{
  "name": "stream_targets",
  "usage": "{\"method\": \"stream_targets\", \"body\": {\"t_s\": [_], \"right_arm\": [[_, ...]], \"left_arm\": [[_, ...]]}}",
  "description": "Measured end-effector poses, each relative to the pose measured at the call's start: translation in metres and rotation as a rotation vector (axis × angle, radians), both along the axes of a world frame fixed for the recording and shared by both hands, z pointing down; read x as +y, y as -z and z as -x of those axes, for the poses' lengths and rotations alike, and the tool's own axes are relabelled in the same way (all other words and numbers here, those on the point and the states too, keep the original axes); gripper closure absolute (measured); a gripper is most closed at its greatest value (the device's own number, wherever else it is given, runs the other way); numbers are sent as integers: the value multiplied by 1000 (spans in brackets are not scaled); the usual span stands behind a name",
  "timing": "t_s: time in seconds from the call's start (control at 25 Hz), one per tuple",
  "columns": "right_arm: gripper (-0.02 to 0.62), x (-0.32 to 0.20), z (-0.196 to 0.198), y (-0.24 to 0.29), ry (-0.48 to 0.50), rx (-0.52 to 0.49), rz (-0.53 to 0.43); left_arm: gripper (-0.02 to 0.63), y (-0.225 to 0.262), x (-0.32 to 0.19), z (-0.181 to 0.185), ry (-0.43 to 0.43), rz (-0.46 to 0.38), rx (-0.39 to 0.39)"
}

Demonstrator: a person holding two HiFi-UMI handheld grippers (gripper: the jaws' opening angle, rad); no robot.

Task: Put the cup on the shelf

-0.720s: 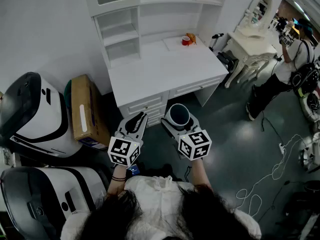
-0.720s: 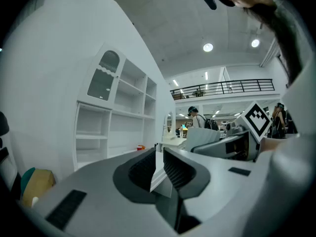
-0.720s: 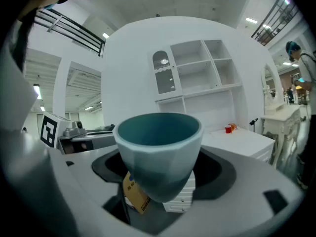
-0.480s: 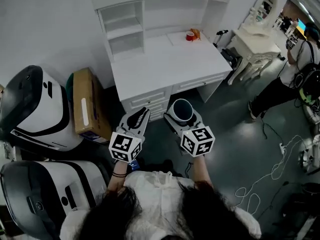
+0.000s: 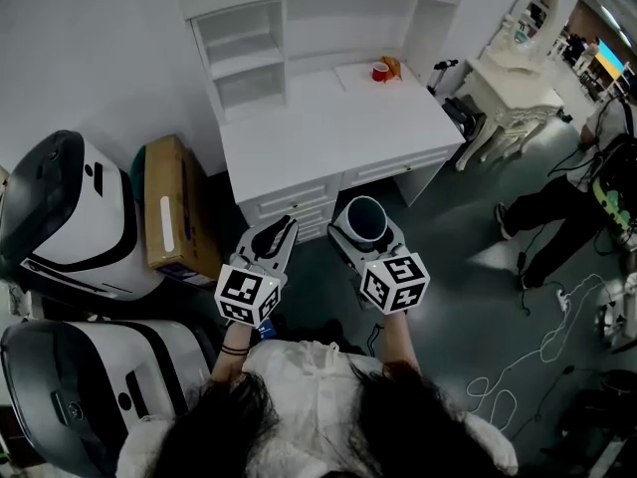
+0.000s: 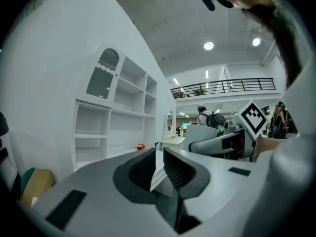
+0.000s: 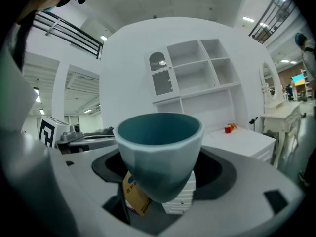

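Held cup (image 5: 359,214) in front of the desk (image 5: 338,132)
The right gripper (image 5: 362,230) clasped the teal cup upright between wide-set jaws, just before the desk's drawers. Beside it, the left gripper (image 5: 282,229) had its jaws nearly together, empty. The shelf (image 5: 249,63) stood at the desk's back.

1. Cup (image 7: 159,154) — smooth teal glaze with a soft sheen, ceramic by the look of it.
2. Right gripper (image 7: 160,181) and left gripper (image 6: 158,168): matt grey plastic shells.
3. The left gripper's jaws carry dark, ribbed pads that look rubbery.
4. Worktop (image 5: 328,132) and shelf (image 5: 239,63), at twelve o'clock in the head view: smooth white paint, satin.
5. Box (image 5: 171,212) at nine o'clock: matt brown cardboard.
6. Floor (image 5: 468,257) at three o'clock — dark, polished, catching light.
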State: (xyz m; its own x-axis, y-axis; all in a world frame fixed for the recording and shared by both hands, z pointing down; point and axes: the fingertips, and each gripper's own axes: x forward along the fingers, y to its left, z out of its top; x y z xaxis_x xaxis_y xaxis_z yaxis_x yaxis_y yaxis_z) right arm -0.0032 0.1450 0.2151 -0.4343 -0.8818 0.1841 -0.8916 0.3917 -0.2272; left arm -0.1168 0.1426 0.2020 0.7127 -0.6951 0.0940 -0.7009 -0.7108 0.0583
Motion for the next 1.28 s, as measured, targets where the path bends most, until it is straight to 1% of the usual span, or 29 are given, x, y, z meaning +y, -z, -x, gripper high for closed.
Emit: {"method": "stream_targets", "body": {"t_s": [0.12,0.32,0.56,0.8,1.08,1.28], "right_arm": [[236,-2,-10,-5,1,1,13],[236,-6,-36,-11,13,9,29],[236,-18,-69,-14,27,10,28],[236,-32,-94,-18,56,37,24],[236,-59,-104,-27,63,21,36],[236,-86,-104,-39,64,14,57]], "left_arm": [[548,0,-5,-12,-2,-3,-3],[549,4,-15,-43,-17,-20,-7],[549,6,-31,-73,2,-39,-7],[549,-1,-38,-98,12,-34,-30],[549,-4,-58,-111,10,-29,-61],[549,-13,-90,-110,13,-13,-67]]}}
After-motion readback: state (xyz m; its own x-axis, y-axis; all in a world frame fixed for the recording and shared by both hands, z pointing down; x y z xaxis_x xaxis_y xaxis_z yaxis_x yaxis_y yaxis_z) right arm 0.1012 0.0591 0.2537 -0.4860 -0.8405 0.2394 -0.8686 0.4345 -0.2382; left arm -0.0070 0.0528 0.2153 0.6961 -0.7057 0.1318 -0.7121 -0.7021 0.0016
